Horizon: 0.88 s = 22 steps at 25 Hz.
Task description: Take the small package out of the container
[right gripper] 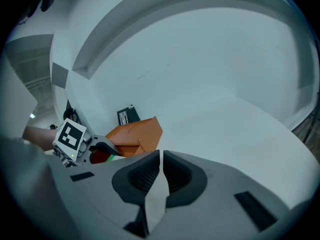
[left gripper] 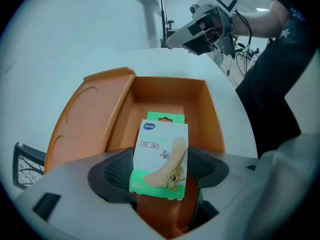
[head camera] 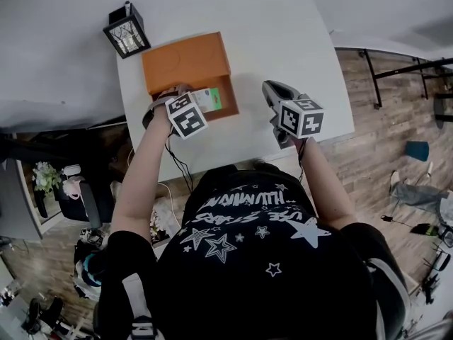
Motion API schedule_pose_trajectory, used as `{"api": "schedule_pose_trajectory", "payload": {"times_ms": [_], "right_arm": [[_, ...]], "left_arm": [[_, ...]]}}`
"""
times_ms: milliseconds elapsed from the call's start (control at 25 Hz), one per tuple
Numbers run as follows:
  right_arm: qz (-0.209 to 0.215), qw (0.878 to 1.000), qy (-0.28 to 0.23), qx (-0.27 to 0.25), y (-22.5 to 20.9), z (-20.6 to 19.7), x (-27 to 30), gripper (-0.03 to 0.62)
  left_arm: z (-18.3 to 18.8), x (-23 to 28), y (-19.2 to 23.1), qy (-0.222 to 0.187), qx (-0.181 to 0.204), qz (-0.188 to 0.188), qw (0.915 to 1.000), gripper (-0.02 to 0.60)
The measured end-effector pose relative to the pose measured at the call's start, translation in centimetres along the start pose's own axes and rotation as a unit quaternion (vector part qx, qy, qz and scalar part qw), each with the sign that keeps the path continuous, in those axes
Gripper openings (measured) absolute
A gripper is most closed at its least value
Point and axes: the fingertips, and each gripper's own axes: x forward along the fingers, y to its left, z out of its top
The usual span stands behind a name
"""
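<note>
Now the left gripper clamps the small green-and-white cardboard package over the open orange plastic container; the right gripper jaws are together above the white table.

A black wire-sided box stands at the white table's far left corner; wood floor at right

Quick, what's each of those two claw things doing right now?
The left gripper is closed on the small package.
The right gripper is closed, holding nothing.
</note>
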Motion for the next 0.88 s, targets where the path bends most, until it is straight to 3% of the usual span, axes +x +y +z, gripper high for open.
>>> {"api": "schedule_pose_trajectory", "payload": {"times_ms": [480,880], "right_arm": [[0.013,1.0,-0.01,-0.013,-0.1,0.8,-1.5,0.054],[0.042,0.998,-0.02,-0.03,0.3,2.1,-3.0,0.054]], "left_arm": [[0.3,-0.4,-0.2,0.015,-0.025,0.02,0.9994,0.353],[0.5,-5.0,-0.6,-0.009,-0.075,0.092,0.9928,0.353]]}}
